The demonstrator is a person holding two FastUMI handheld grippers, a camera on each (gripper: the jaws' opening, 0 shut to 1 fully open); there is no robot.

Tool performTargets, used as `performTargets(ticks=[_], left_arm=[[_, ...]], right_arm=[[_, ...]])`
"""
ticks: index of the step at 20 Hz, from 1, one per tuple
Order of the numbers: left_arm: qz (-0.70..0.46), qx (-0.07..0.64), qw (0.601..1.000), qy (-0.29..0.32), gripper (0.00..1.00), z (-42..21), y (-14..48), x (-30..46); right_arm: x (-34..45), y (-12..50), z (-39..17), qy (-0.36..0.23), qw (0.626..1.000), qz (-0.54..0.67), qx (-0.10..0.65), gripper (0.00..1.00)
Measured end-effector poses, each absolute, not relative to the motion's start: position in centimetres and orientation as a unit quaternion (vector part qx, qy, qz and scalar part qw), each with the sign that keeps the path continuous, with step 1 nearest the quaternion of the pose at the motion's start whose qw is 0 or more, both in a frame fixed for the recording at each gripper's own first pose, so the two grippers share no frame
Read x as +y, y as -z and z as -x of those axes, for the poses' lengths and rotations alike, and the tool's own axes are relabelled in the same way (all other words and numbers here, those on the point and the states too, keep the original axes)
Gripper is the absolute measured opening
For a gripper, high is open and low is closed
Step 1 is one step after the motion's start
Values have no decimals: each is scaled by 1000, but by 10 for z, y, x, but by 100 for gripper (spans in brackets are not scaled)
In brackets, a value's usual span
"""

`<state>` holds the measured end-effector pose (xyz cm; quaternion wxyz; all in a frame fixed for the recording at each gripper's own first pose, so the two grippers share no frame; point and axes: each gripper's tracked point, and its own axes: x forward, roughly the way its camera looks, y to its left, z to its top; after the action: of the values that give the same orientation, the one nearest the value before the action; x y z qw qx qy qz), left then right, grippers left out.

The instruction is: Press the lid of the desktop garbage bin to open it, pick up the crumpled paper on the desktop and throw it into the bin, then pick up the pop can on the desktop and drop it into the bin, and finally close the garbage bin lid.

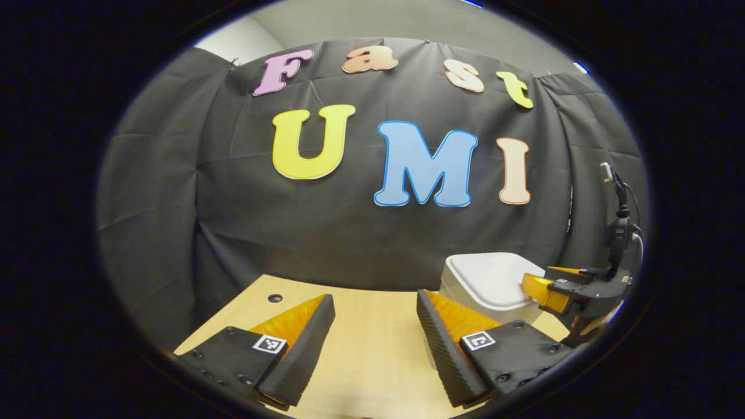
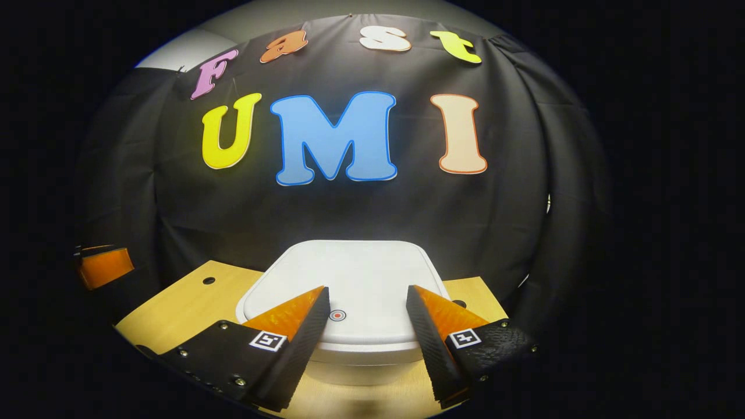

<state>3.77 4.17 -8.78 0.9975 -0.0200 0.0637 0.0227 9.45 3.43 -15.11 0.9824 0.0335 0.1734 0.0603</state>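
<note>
On the desk [image 2: 186, 302], bin [image 2: 349, 349] lid [image 2: 355, 279] down — both grippers [image 2: 368, 326] [image 1: 375, 331] agape, empty.

smooth plastic bin lid [image 2: 349, 279]; matt wood-grain desktop [image 1: 372, 349].

The bin [image 2: 349, 302] is white with rounded corners, and its flat lid [image 2: 355, 273] is shut and level. A small round mark [image 2: 337, 315] sits near the lid's near edge. The bin stands upright on the wooden desk [image 1: 372, 349], towards its far right, close to the wall.
</note>
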Motion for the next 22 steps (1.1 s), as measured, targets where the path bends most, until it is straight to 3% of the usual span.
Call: performTargets(ticks=[22], left_arm=[[5, 70, 998, -9, 94, -43, 93, 32]], right_arm=[[33, 152, -93, -53, 990, -47, 124, 86]])
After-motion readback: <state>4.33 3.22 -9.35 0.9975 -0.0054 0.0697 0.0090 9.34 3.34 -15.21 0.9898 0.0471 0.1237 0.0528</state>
